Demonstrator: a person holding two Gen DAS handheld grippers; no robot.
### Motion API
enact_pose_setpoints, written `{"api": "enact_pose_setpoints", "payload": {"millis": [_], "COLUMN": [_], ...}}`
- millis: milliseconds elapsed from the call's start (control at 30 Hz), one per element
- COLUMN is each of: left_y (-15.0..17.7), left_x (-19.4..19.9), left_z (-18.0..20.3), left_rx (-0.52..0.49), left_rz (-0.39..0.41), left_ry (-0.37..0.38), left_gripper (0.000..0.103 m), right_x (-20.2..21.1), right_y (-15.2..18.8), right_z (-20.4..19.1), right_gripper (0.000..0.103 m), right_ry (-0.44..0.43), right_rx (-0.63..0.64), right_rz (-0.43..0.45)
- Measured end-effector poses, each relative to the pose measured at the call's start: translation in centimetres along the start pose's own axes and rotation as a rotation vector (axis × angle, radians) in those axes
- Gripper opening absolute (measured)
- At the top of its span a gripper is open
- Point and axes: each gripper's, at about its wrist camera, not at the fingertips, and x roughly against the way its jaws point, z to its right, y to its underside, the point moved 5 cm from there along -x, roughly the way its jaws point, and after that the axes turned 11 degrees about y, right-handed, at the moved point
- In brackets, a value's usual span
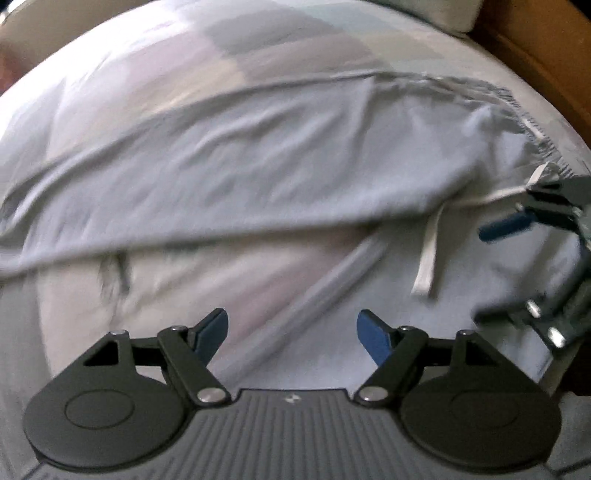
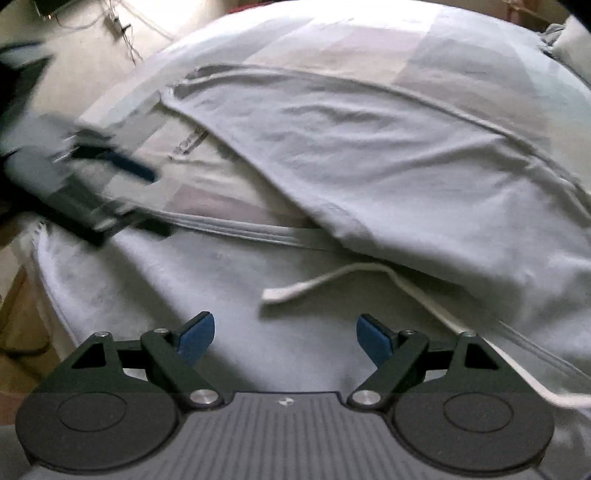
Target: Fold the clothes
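Both the left gripper [image 1: 292, 334] and right gripper [image 2: 285, 338] gape empty above soft, creased grey trousers [image 1: 258, 166]

Bedcover [image 1: 155, 92], pale with grey and pink blocks, lay spread wide; pillow [image 1: 436, 14] sat at far edge; brown wood [image 1: 546, 55] beside it; cables [image 2: 122, 26] lay on floor
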Motion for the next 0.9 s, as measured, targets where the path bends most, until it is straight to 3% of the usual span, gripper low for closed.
{"api": "enact_pose_setpoints", "payload": {"millis": [67, 167, 333, 400, 567, 700, 900], "left_y": [2.3, 5.0, 8.7, 10.2, 12.4, 12.7, 14.4], "left_x": [0.6, 1.0, 0.5, -0.2, 0.7, 1.0, 1.8], "left_z": [-0.7, -0.8, -0.9, -1.3, -1.6, -2.0, -1.8], "left_rx": [0.040, 0.070, 0.068, 0.087, 0.072, 0.062, 0.006], "left_rz": [-0.005, -0.014, -0.043, -0.090, -0.089, -0.084, -0.141], "left_ry": [0.015, 0.058, 0.133, 0.147, 0.178, 0.211, 0.257], "left_gripper": [0.077, 0.077, 0.077, 0.077, 0.082, 0.083, 0.084], "right_x": [-2.6, -4.9, -5.5, -4.2, -0.5, -2.8, -3.4], "right_y": [-0.7, -1.5, -2.8, -2.6, -0.5, 1.4, 1.1], "right_z": [-0.4, -1.5, -1.0, -1.1, -2.9, -4.3, -4.3], "right_gripper": [0.089, 0.102, 0.102, 0.101, 0.102, 0.102, 0.103], "right_ry": [0.082, 0.205, 0.207, 0.203, 0.142, 0.263, 0.253], "right_rx": [0.045, 0.162, 0.106, 0.090, 0.075, 0.109, 0.055], "right_rz": [-0.012, 0.041, 0.024, 0.007, -0.026, -0.092, -0.040]}}
